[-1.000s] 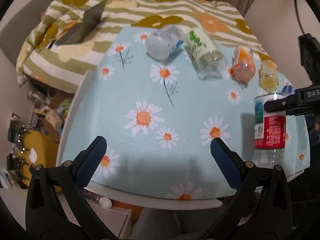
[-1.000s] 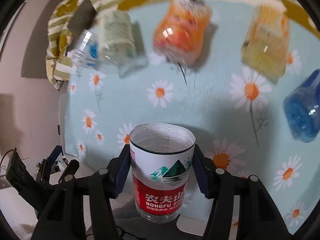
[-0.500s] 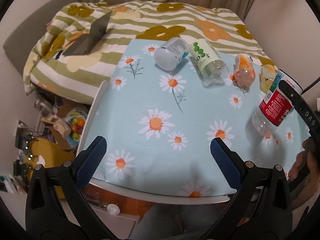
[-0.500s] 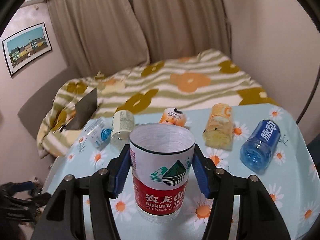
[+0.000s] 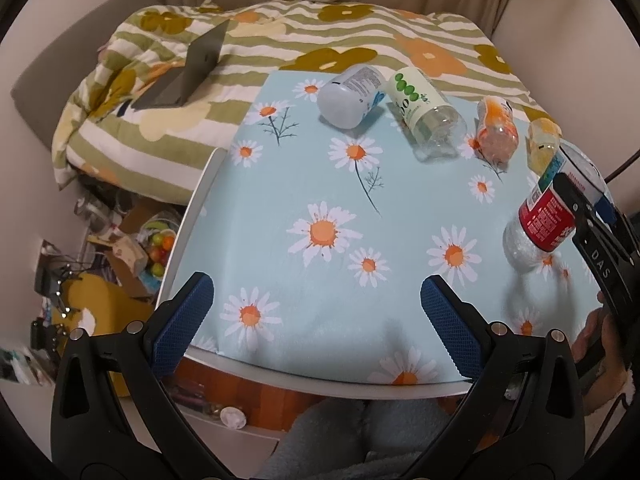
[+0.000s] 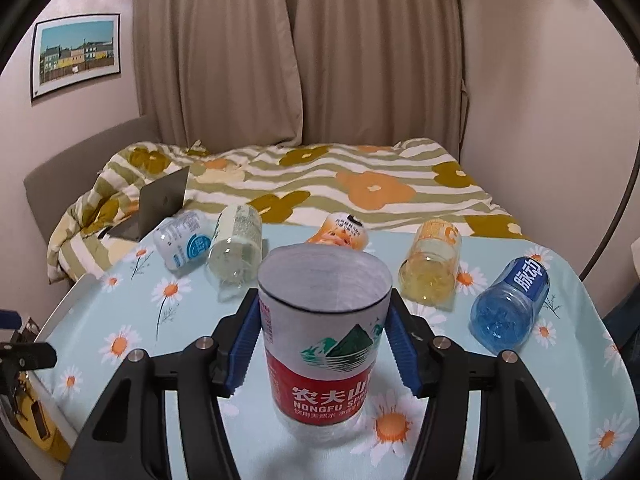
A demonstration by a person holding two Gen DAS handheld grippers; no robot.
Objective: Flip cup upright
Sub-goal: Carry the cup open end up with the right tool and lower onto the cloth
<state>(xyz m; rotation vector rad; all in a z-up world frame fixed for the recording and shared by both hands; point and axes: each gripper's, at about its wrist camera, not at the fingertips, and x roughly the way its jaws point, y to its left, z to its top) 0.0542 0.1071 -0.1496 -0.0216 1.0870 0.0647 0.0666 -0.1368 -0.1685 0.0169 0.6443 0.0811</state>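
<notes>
My right gripper [image 6: 323, 338] is shut on a clear cup with a red and white Nongfu label [image 6: 322, 354]. The cup is held mouth up, its base close above the daisy tablecloth [image 6: 520, 400]. In the left wrist view the same cup [image 5: 550, 216] sits at the right edge, slightly tilted, with the right gripper [image 5: 580, 204] around it. My left gripper [image 5: 316, 304] is open and empty over the table's near edge.
Several other bottle-cups lie on their sides at the table's far side: white-blue [image 6: 182, 242], pale green [image 6: 236, 244], orange [image 6: 342, 232], yellow [image 6: 432, 268], blue [image 6: 510, 300]. A bed with a striped quilt [image 6: 320, 176] and a laptop [image 6: 162, 202] lies behind. Clutter [image 5: 132, 240] sits on the floor left.
My right gripper has swung the cup from pointing down at the table to level and upright, and lowered it toward the cloth. The left gripper has drawn back slightly.
</notes>
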